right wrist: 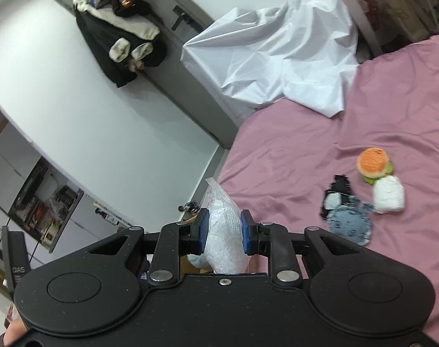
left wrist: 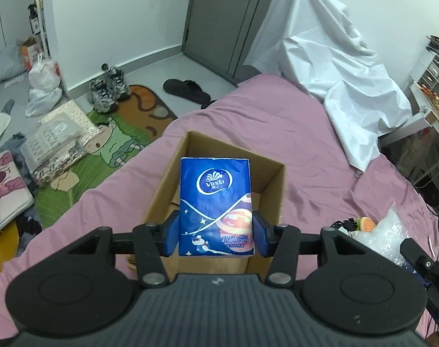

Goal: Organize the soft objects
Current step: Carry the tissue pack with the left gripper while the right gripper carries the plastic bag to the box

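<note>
My left gripper (left wrist: pixel 216 235) is shut on a blue Vinda tissue pack (left wrist: pixel 216 202) and holds it over an open cardboard box (left wrist: pixel 272 190) on the pink bed. My right gripper (right wrist: pixel 223 231) is shut on a clear bubble-wrap bag (right wrist: pixel 223 231) with something white inside, held above the bed edge. On the bed in the right wrist view lie a plush burger (right wrist: pixel 374 166), a white rolled cloth (right wrist: pixel 390 195), a black and white item (right wrist: pixel 337 195) and a blue-grey fabric piece (right wrist: pixel 350 224). The burger (left wrist: pixel 366 224) and the bag (left wrist: pixel 388 232) also show at the right of the left wrist view.
A crumpled white sheet (left wrist: pixel 329 57) covers the bed's far end. The floor on the left holds shoes (left wrist: pixel 108 89), a slipper (left wrist: pixel 186 89), a green mat (left wrist: pixel 109 150) and bags. A desk (left wrist: pixel 433 110) stands on the right. Clothes hang on a door (right wrist: pixel 118 29).
</note>
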